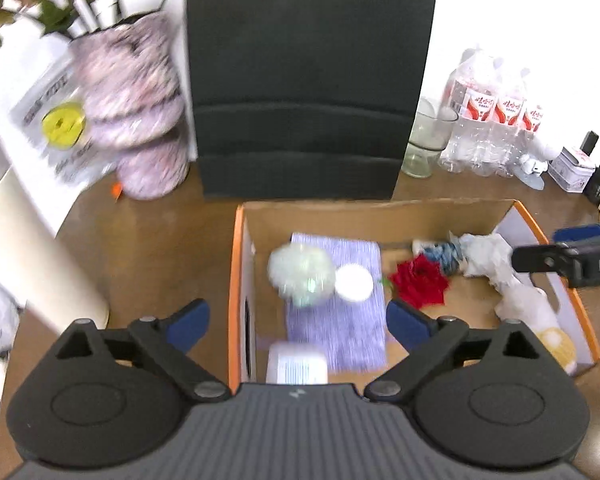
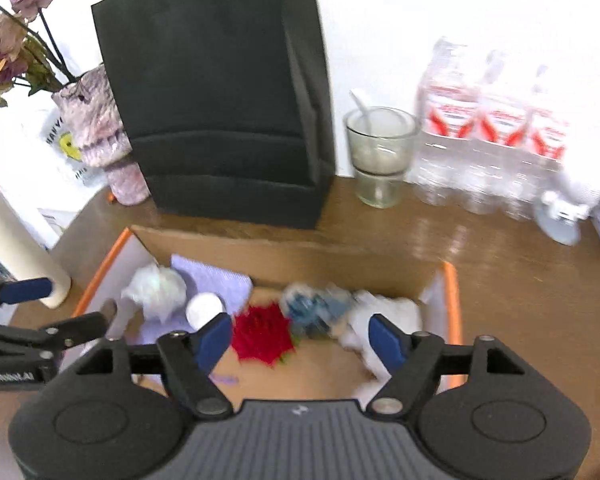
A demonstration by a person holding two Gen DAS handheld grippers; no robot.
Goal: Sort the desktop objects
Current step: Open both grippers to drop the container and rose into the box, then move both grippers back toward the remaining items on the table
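- Left wrist view: the left hand-held gripper hangs over the left half of the cardboard box, blue pads spread wide with nothing pinched between them. I judge a drop into the box is just done and this hand is free for the next item.
- Right wrist view: the right hand-held gripper is also spread and empty, low centre of the frame, above the box's middle.
- What is already sorted lies on the box floor: a lilac cloth at centre, with a pale fluffy ball and a small white round lid on top of it; a red flower just right of the cloth; a blue-and-white bundle and crumpled white paper toward the right wall.
- Next move, as I judge it: lift both hands clear of the box rim and look for loose things on the tabletop. Which item is meant next cannot be told; blur hides detail.
- Along the back of the tabletop stand a dark paper bag, a glass and water bottles.
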